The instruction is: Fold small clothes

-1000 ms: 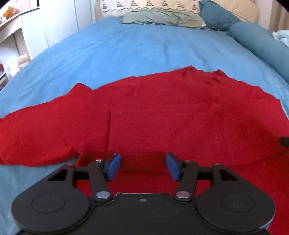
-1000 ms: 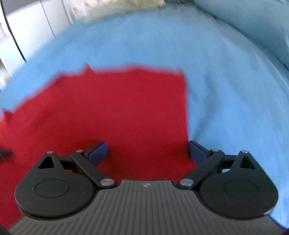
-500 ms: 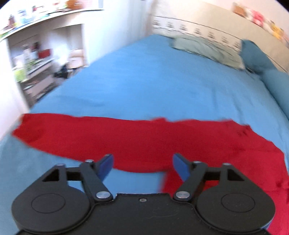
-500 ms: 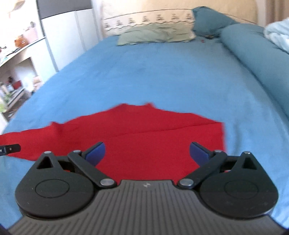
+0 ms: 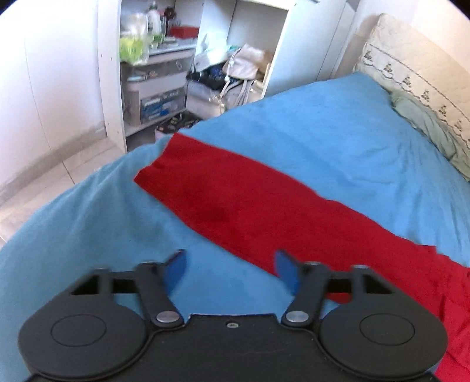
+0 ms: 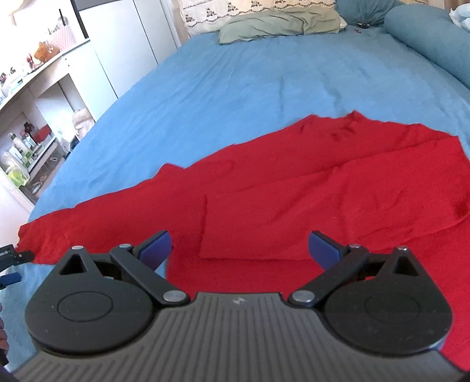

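A red long-sleeved top (image 6: pixel 323 182) lies flat on the blue bed sheet (image 6: pixel 235 82), its right side folded in over the body. Its left sleeve (image 5: pixel 235 199) stretches out toward the bed's left edge. My left gripper (image 5: pixel 230 269) is open and empty, above the sheet just in front of that sleeve. It also shows at the left edge of the right wrist view (image 6: pixel 11 258), near the sleeve cuff. My right gripper (image 6: pixel 239 248) is open and empty, low over the top's bottom hem.
Pillows (image 6: pixel 279 20) and a blue bolster (image 6: pixel 431 38) lie at the head of the bed. White shelves with bags and bottles (image 5: pixel 205 67) stand past the bed's left edge, over a tiled floor (image 5: pixel 44 182).
My left gripper has swung left from the top's body to the outstretched left sleeve. My right gripper has drawn back and turned left, so more of the top shows.
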Tool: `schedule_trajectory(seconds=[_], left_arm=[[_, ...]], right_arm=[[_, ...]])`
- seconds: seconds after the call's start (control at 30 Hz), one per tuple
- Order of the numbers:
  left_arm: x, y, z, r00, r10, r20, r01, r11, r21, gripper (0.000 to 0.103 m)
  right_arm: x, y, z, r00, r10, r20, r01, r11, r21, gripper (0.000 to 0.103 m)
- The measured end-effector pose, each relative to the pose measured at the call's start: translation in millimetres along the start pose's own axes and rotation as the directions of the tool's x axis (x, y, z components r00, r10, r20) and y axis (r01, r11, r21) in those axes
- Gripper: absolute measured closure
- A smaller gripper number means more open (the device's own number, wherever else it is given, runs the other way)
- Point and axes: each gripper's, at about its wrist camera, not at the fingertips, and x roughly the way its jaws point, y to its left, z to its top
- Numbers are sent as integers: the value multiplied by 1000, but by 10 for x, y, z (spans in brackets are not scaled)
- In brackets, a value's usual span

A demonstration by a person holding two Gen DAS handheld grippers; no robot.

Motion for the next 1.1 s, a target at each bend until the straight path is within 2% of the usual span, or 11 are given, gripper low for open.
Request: schedule_trajectory(seconds=[0.27,0.3,0.33,0.37,0.47,0.53,0.63,0.73,0.87,1.0,1.1], left_arm=[[242,105,142,999,11,37,-9,999,-46,58],[266,102,158,999,25,44,-23,999,-40,70],[271,90,163,998,47,51,-46,998,-34,89],[297,97,180,997,61,54,-59,998,-36,95],[262,86,214,995,64,75,-60,996,-62,97],[192,-13,237,992,74,102,-71,997,-33,97],[-12,-271,294,985,52,164,-58,998,36,97],[-366,-757,311,968,-25,248,-12,989,150,98],[-747,-1693,132,942,-186,280,81,934,349,98],[-959,-2797,-376,905,-368,213,213,826,523,98],[-946,-3525,-895,878,-470,95,332,738,588,98]], right_arm=[[62,187,-8,1000,-10,27,10,1000,-26,0],[62,183,-9,1000,-10,30,10,1000,-26,0],[60,186,-6,999,-11,31,11,1000,-26,0],[59,184,-3,999,-12,30,13,1000,-25,0],[36,132,7,999,-7,35,7,1000,-19,0],[8,69,31,999,-1,41,2,1000,-10,0],[-59,-80,104,998,3,62,-3,1000,0,0],[-160,-300,211,996,3,84,-4,1000,10,0],[-330,-727,390,993,-6,114,3,1000,31,0],[-497,-1270,548,987,-58,147,54,998,28,0],[-586,-1723,609,982,-103,158,99,995,31,0]])
